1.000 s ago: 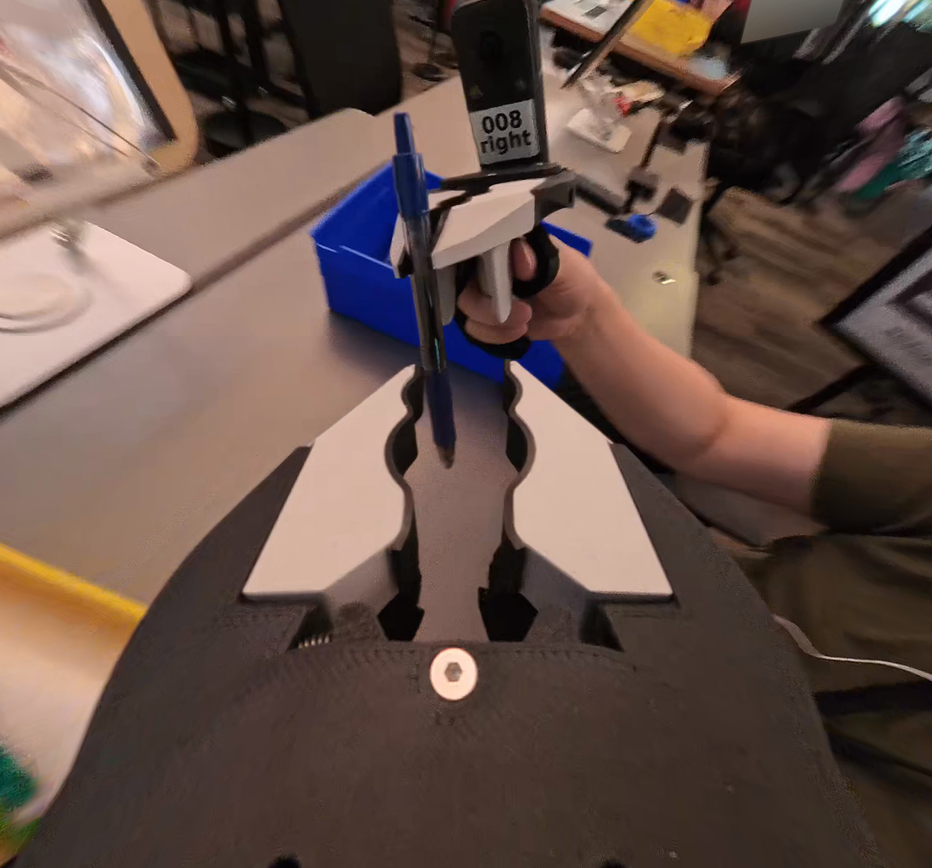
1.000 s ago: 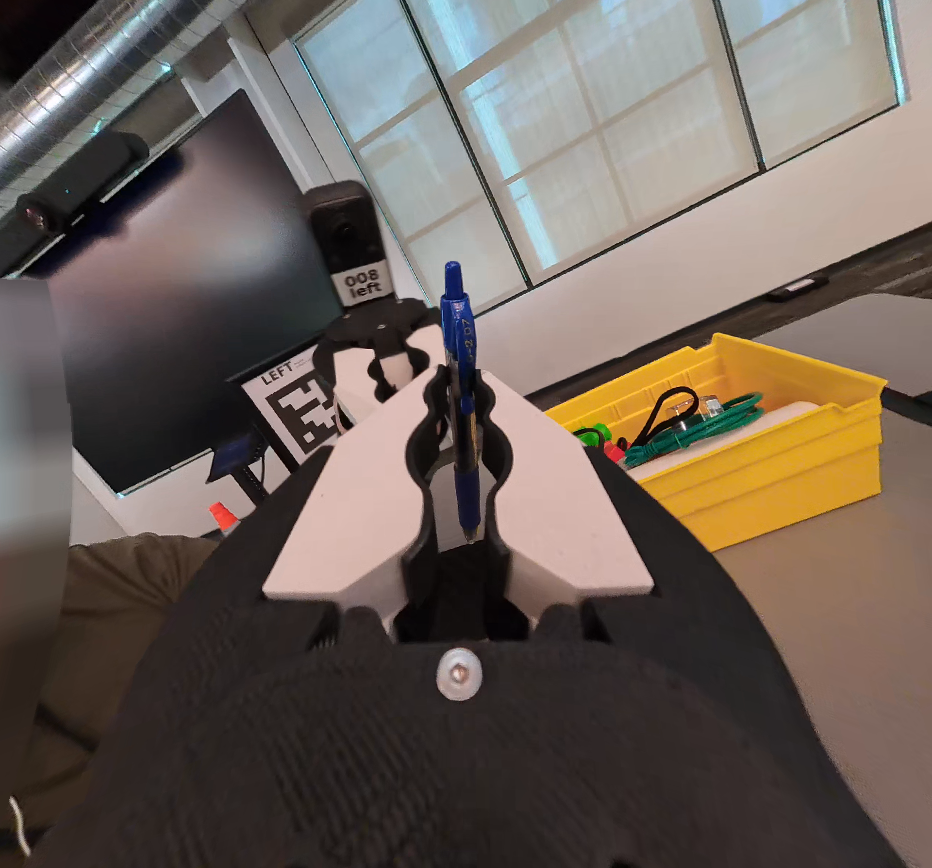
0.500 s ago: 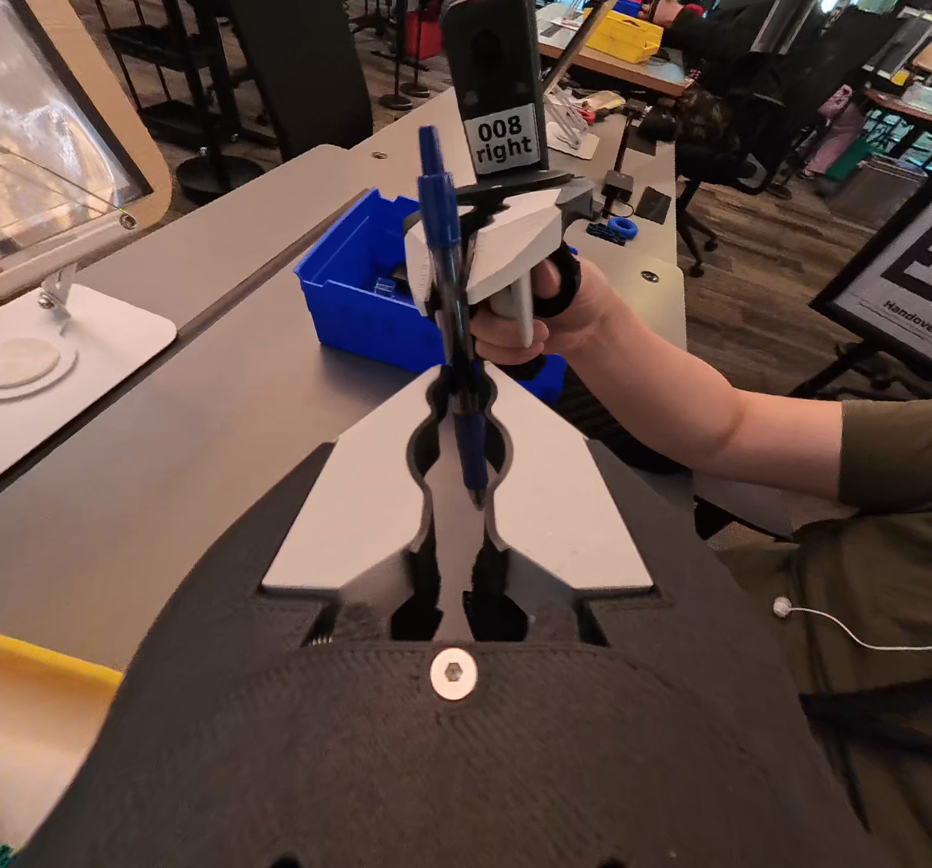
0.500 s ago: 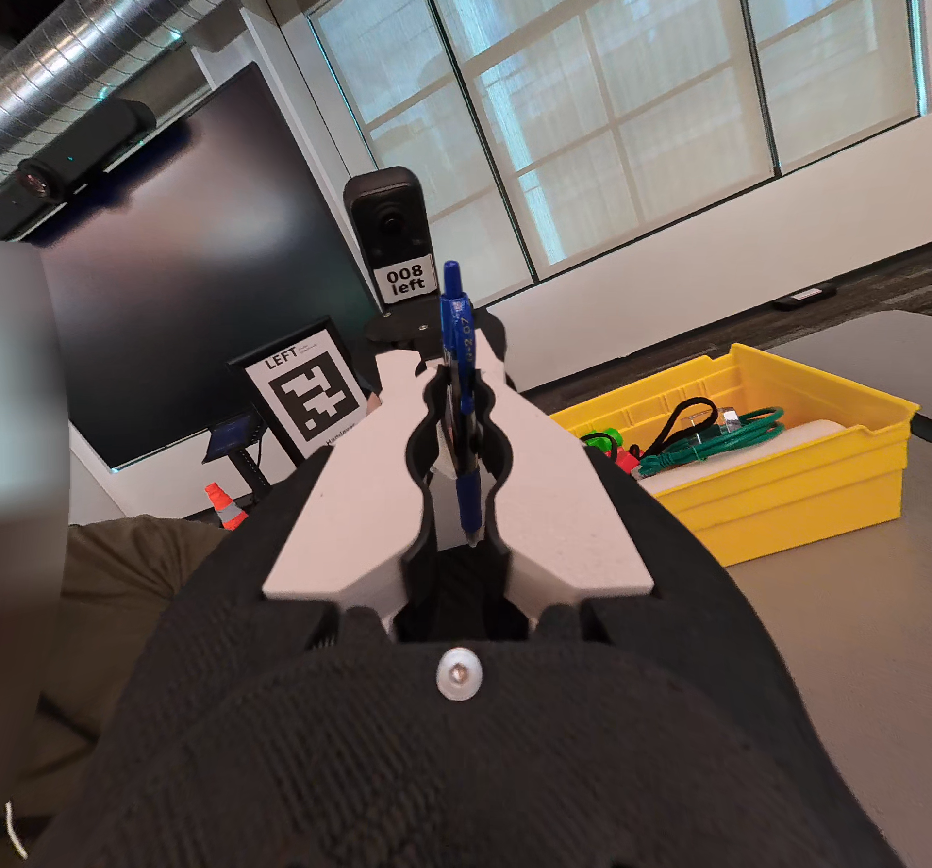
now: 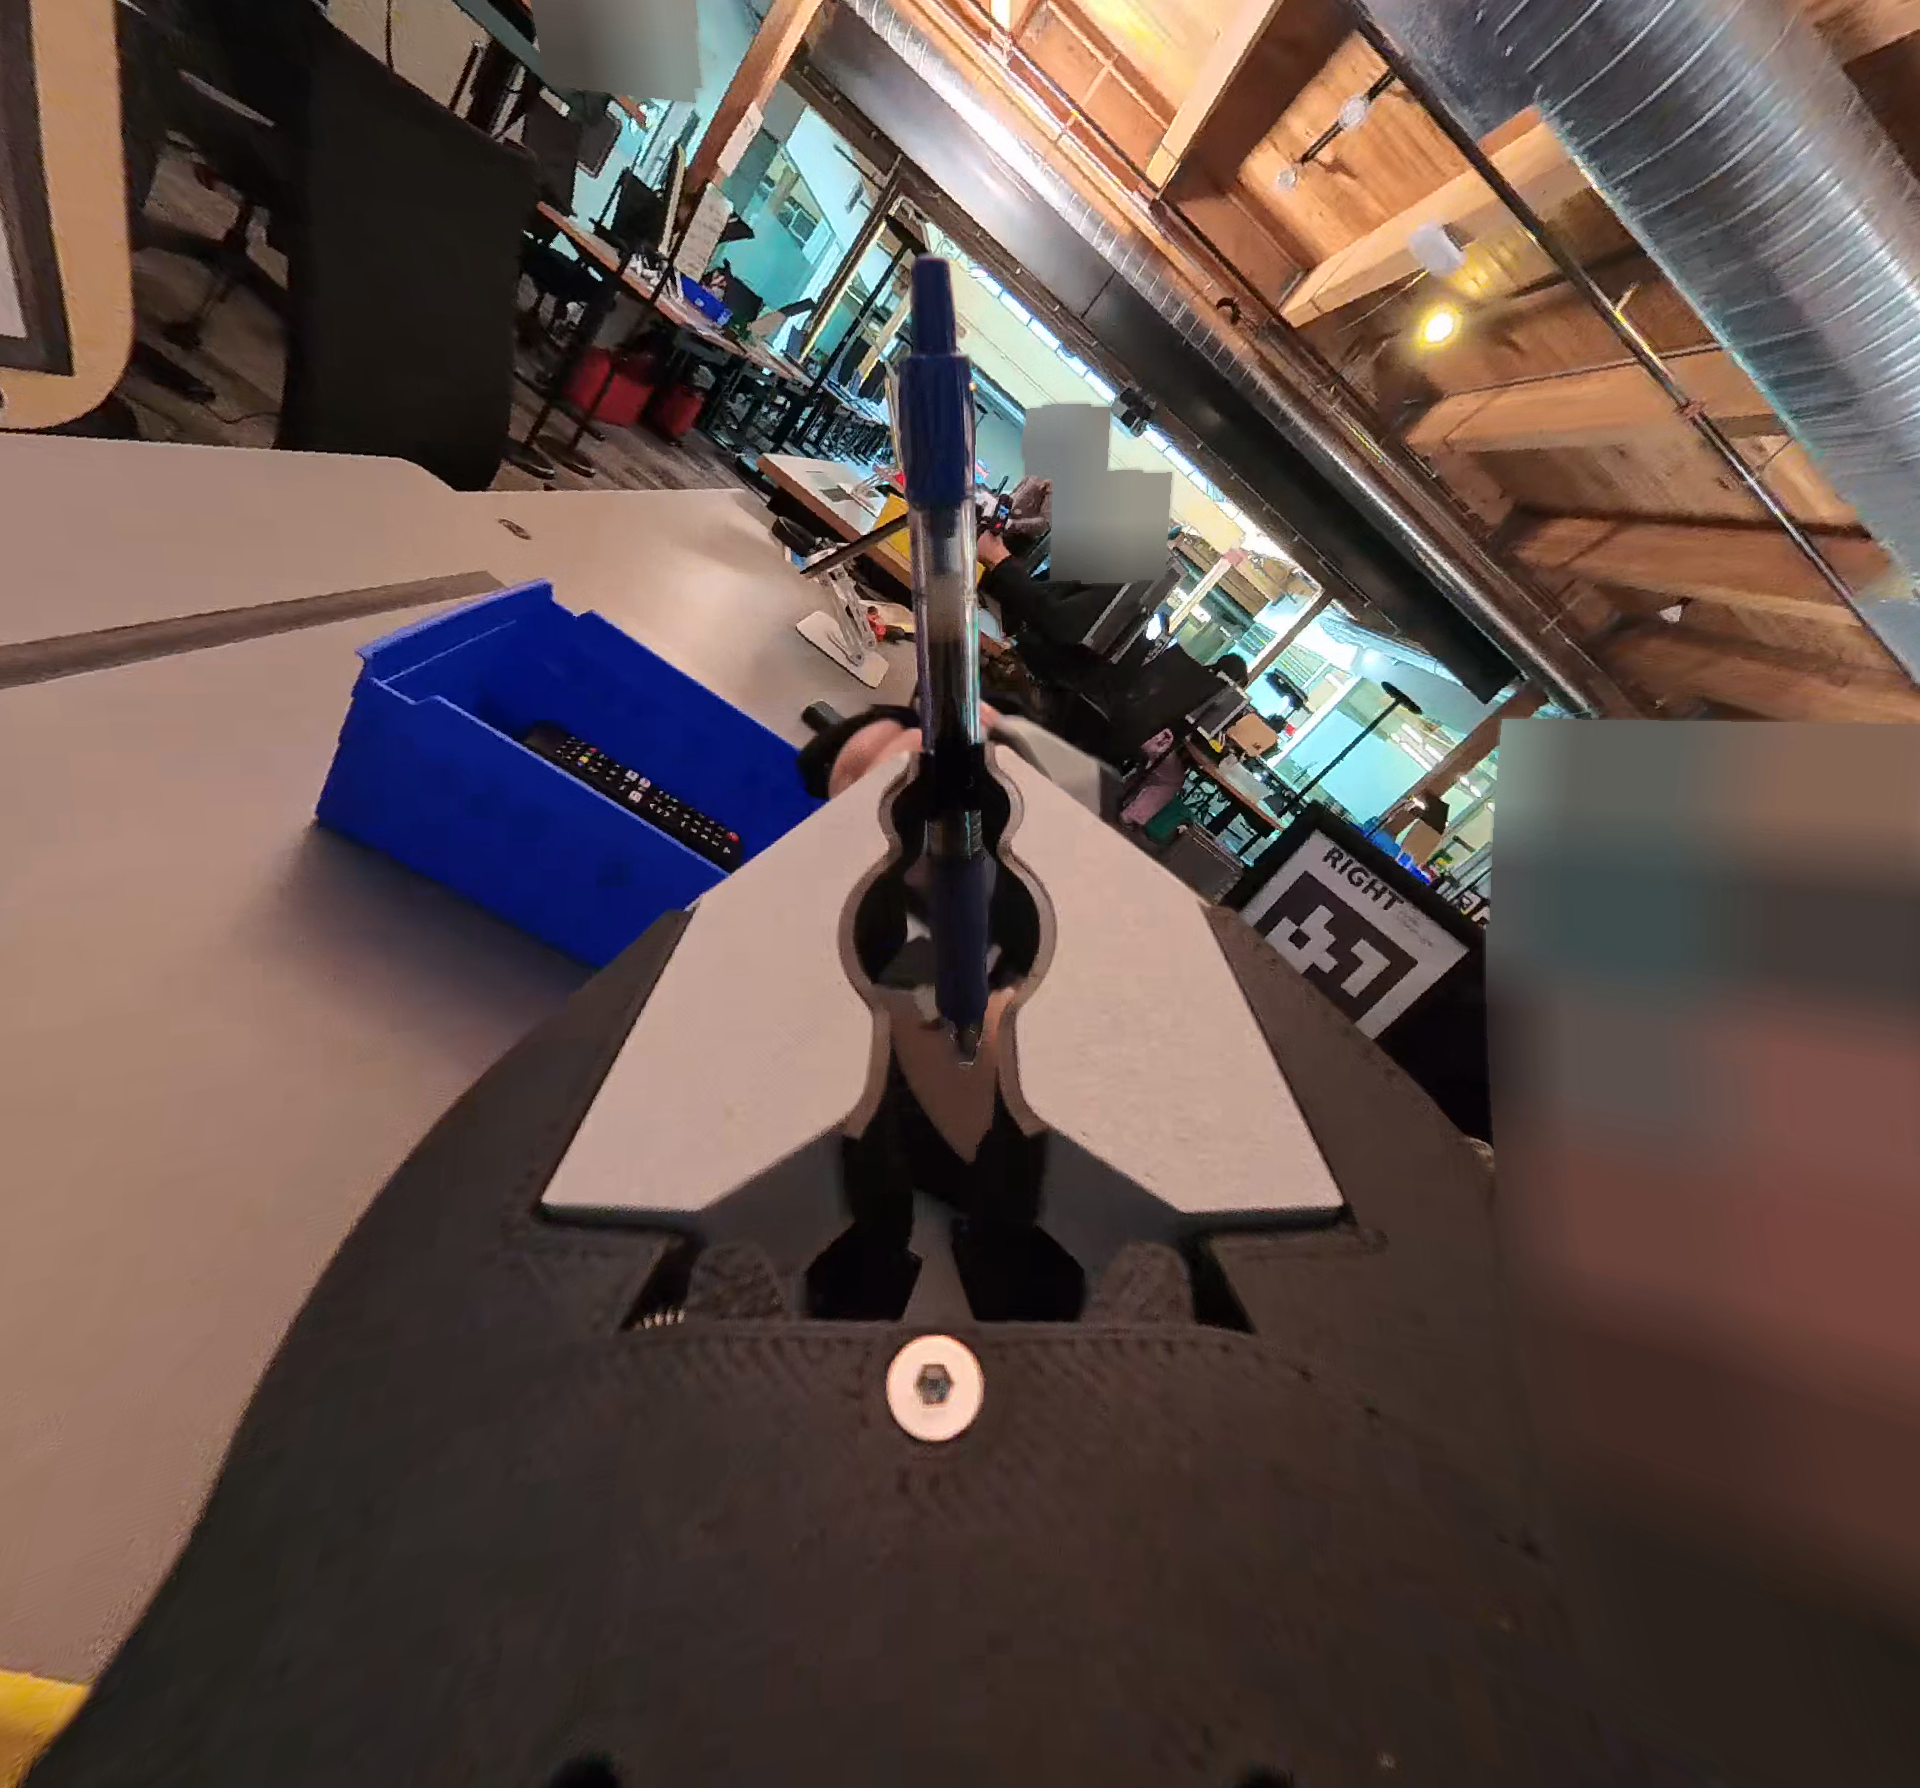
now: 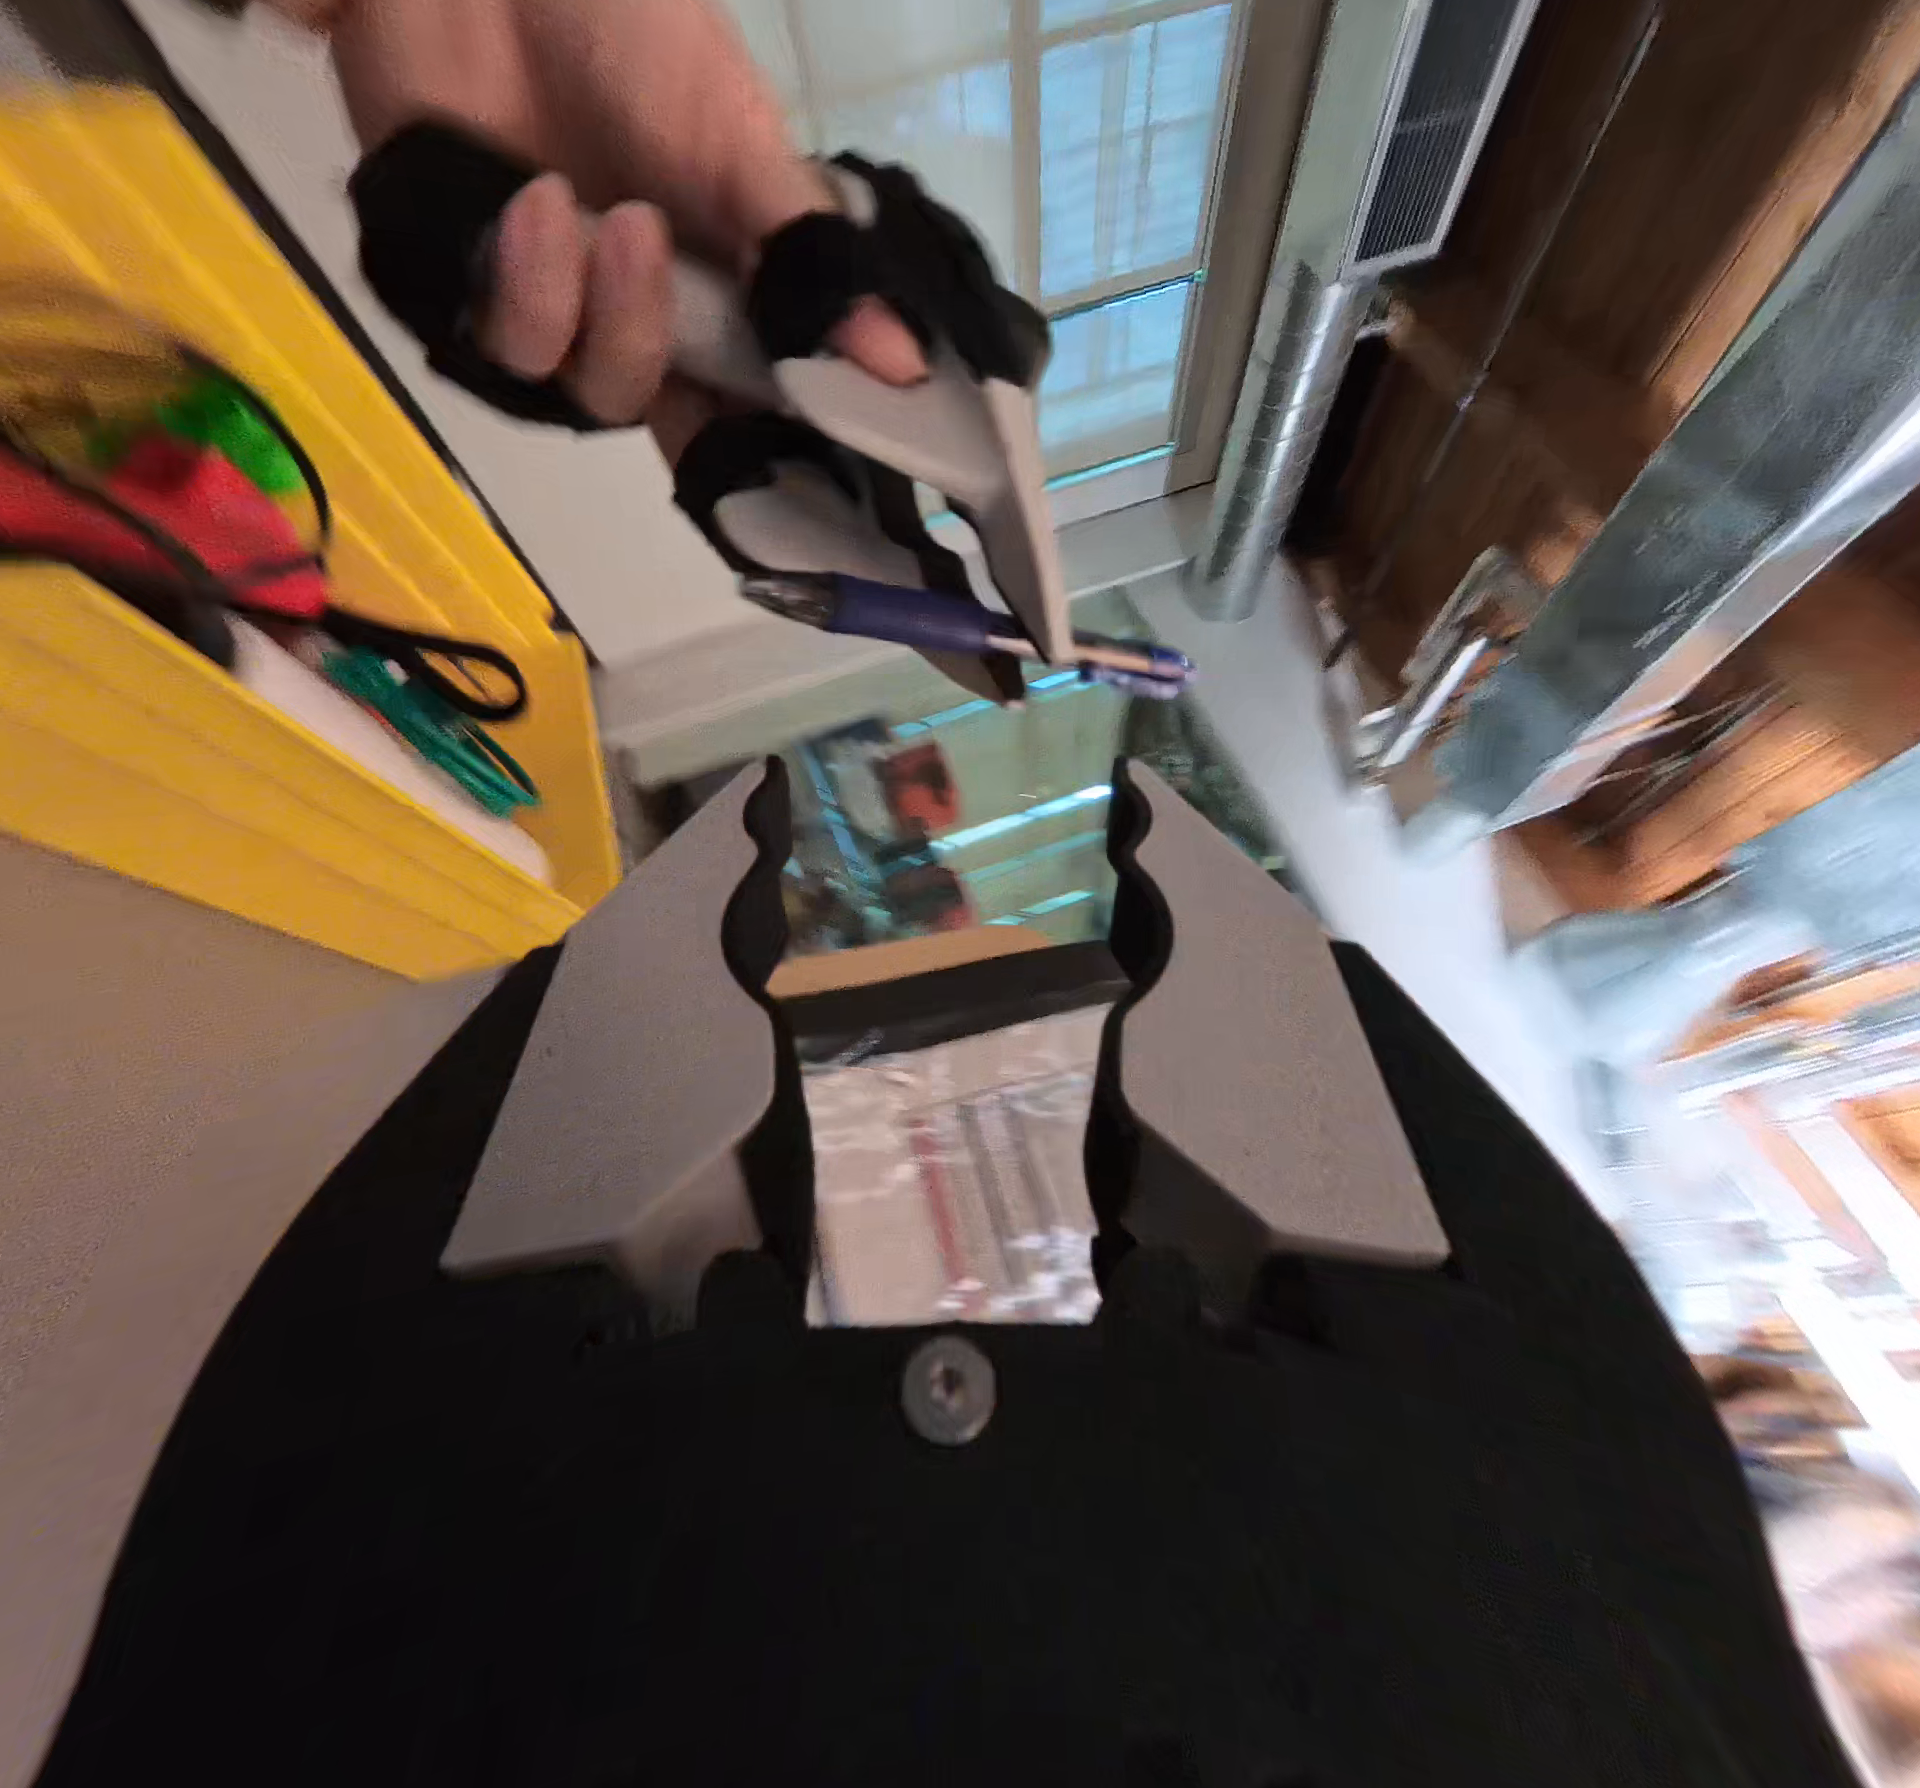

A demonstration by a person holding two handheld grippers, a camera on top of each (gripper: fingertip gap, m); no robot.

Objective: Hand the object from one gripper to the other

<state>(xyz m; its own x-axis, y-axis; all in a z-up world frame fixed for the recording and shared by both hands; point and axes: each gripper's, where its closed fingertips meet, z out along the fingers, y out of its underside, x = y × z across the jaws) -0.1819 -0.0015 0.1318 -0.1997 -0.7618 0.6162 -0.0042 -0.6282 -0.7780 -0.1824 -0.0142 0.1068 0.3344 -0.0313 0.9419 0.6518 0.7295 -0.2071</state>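
Observation:
A blue pen [image 5: 940, 616] stands upright between the fingers of my left gripper [image 5: 951, 772], which is shut on it. Its cap end points up and its tip sits low between the pads. My right gripper [image 6: 943, 782] is open and empty, tilted and blurred by motion. In the right wrist view the left gripper [image 6: 1023, 658] shows farther off above, held by a hand [image 6: 540, 76], with the pen [image 6: 904, 611] lying crosswise in it.
A blue bin [image 5: 540, 762] with a black remote [image 5: 634, 788] sits on the grey table [image 5: 156, 1011] to the left. A yellow bin [image 6: 239, 720] with green and black cables stands at the left of the right wrist view. A marker board [image 5: 1351, 938] stands to the right.
My left gripper closed on the pen and my right gripper opened and let it go. The right gripper pulled away and swung round. The left gripper tilted upward with the pen.

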